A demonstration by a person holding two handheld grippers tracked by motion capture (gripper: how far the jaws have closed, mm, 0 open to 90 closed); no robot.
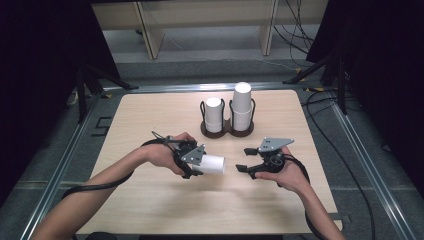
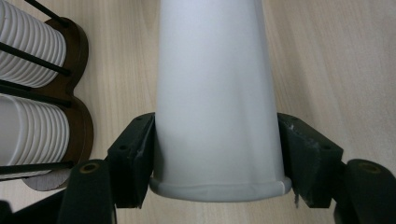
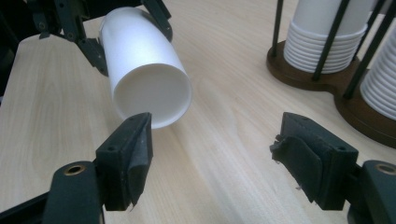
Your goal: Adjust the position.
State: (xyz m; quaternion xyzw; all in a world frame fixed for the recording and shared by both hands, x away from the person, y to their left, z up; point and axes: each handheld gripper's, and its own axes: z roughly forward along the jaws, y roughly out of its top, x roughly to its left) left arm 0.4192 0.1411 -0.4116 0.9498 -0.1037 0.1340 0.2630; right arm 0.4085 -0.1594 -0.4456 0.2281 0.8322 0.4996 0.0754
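While the person's two hands rested above the wooden table, the left gripper held a single white paper cup on its side, in front of the cup holder and well apart from it. In the left gripper view the two black jaws pressed on both sides of the cup close to its rolled rim, and the rim looked a little dented at the bottom edge. The narrow closed base of the cup pointed away from this gripper, toward the right gripper.

The right gripper was also in front of the cup holder, a little to the right of it. Its jaws stood apart at a middle width and nothing was between them. In the right gripper view the base of the cup was just beyond the left jaw, near but not touching.

The cup holder was a dark wooden base with thin black rods, and it carried two stacks of white cups; the right stack was taller than the left stack
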